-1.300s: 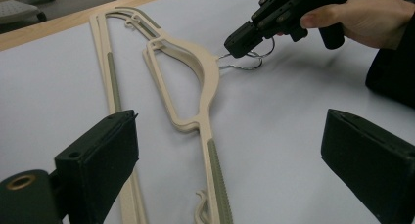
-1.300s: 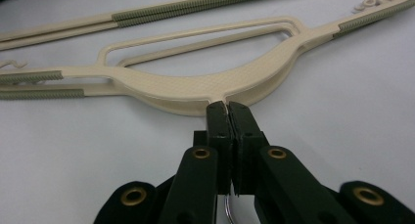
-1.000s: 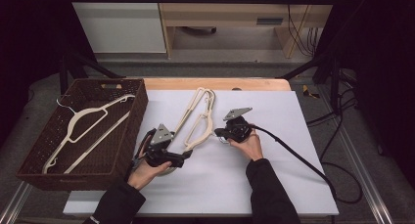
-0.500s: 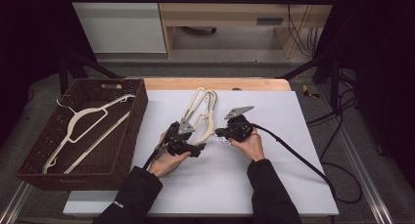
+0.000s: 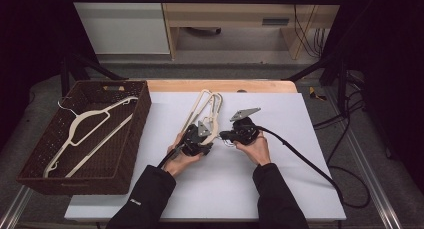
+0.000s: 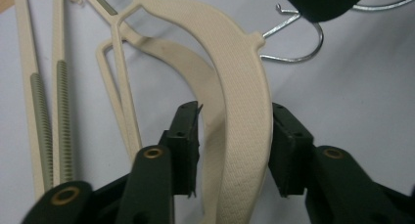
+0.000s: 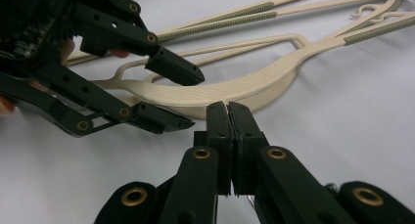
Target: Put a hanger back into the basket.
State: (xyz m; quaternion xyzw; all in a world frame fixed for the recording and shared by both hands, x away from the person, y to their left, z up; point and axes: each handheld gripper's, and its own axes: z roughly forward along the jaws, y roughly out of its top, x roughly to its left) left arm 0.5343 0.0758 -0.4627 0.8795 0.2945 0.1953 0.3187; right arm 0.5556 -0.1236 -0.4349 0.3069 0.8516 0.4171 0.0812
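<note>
Hangers are numbering at least three: we are counting two cream ones lying stacked on the white table (image 5: 280,189), and a third hanger (image 5: 87,129) lying in the brown wicker basket (image 5: 30,164) at the table's left. The top hanger (image 6: 240,116) is looking like textured cream plastic with a curved shoulder, ribbed grey strips on its thin bars and a wire hook (image 6: 293,43); the lower hanger (image 6: 195,82) is peeking out just beneath it. We are seeing the left gripper (image 6: 235,145) straddling that curved shoulder with its jaws apart, one on each side, and we cannot tell whether they are touching it. The right gripper (image 7: 228,111) is sitting just beside the shoulder with its jaws pressed together, and whether anything is pinched between them we cannot tell. The high view is giving us both hands, close together mid-table, plus the basket; the right gripper view is adding the left gripper's parted jaws seen from the side.
</note>
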